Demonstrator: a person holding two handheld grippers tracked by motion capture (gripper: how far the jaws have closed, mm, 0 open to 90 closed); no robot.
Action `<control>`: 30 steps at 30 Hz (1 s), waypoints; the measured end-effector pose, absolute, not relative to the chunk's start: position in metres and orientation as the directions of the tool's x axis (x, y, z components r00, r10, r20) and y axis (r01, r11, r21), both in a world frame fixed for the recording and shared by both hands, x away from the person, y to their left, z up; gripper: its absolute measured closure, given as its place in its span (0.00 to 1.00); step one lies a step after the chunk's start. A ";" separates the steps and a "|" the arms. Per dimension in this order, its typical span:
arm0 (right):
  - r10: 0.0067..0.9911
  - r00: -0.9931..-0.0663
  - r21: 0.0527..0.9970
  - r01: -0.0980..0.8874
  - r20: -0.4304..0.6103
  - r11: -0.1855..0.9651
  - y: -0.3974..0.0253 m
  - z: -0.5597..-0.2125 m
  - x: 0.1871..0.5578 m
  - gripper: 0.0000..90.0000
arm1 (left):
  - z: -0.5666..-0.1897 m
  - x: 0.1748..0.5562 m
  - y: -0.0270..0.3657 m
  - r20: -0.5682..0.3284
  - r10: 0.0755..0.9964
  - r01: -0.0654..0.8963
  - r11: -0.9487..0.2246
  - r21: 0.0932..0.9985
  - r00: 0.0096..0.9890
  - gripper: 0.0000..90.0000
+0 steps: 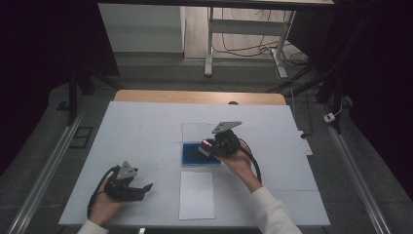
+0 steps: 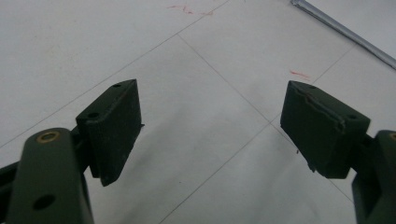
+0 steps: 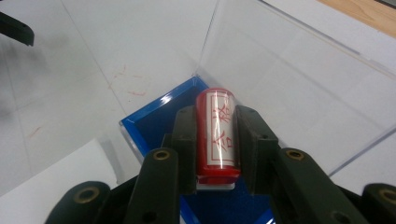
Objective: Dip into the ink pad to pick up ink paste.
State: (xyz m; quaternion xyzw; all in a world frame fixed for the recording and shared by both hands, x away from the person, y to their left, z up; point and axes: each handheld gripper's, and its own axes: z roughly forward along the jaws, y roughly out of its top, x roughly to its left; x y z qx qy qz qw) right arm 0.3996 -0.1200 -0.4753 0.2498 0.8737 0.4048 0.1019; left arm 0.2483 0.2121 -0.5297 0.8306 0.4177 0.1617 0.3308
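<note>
Squarely between the right gripper's [image 3: 215,151] fingers sits the red stamp [image 3: 215,133].

The left gripper [image 1: 127,183] sits low near the person's side of the table, held in the left hand [image 1: 104,202]. Its jaws are wide apart with nothing between them. The right gripper [image 1: 220,145] is farther out, held in the right hand [image 1: 237,161]. Its jaws are pressed close together. A white sleeve [image 1: 272,212] covers the right forearm.
</note>
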 end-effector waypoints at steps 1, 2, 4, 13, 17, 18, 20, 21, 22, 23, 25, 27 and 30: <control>0.519 -0.855 0.758 0.353 0.024 0.548 -0.121 -0.475 0.399 0.78 | -0.530 0.248 0.212 -0.007 0.801 0.587 -0.432 0.685 0.598 0.23; 0.517 -0.856 0.760 0.351 0.024 0.546 -0.122 -0.476 0.398 0.78 | -0.529 0.248 0.212 -0.006 0.801 0.587 -0.433 0.684 0.599 0.23; 0.518 -0.855 0.762 0.350 0.022 0.545 -0.124 -0.476 0.395 0.77 | -0.530 0.248 0.211 -0.004 0.801 0.586 -0.434 0.684 0.599 0.23; 0.505 -0.863 0.773 0.323 0.004 0.546 -0.129 -0.468 0.385 0.77 | -0.529 0.248 0.211 -0.003 0.800 0.585 -0.436 0.684 0.600 0.23; 0.497 -0.868 0.768 0.316 -0.003 0.557 -0.128 -0.467 0.382 0.77 | -0.529 0.248 0.211 -0.003 0.799 0.584 -0.437 0.684 0.601 0.23; 0.495 -0.869 0.766 0.313 -0.008 0.561 -0.128 -0.467 0.381 0.77 | -0.529 0.248 0.211 -0.003 0.799 0.584 -0.437 0.684 0.601 0.23; 0.494 -0.870 0.768 0.310 -0.009 0.561 -0.128 -0.466 0.379 0.77 | -0.529 0.248 0.212 -0.003 0.800 0.584 -0.436 0.685 0.601 0.23; 0.493 -0.870 0.767 0.308 -0.012 0.563 -0.128 -0.465 0.378 0.77 | -0.529 0.248 0.212 -0.004 0.800 0.584 -0.435 0.686 0.601 0.23; 0.488 -0.872 0.768 0.301 -0.016 0.565 -0.129 -0.465 0.377 0.77 | -0.529 0.248 0.212 -0.003 0.800 0.584 -0.435 0.685 0.600 0.23; 0.486 -0.874 0.772 0.299 -0.015 0.561 -0.129 -0.464 0.375 0.77 | -0.529 0.248 0.212 -0.004 0.800 0.584 -0.435 0.685 0.600 0.23; 0.480 -0.877 0.774 0.290 -0.020 0.562 -0.130 -0.461 0.373 0.77 | -0.529 0.248 0.212 -0.004 0.800 0.585 -0.434 0.685 0.600 0.23; 0.479 -0.878 0.777 0.287 -0.021 0.560 -0.132 -0.459 0.370 0.77 | -0.529 0.248 0.212 -0.005 0.801 0.585 -0.434 0.686 0.599 0.23; 0.475 -0.880 0.782 0.284 -0.017 0.554 -0.135 -0.456 0.366 0.77 | -0.529 0.248 0.212 -0.005 0.801 0.585 -0.433 0.685 0.598 0.23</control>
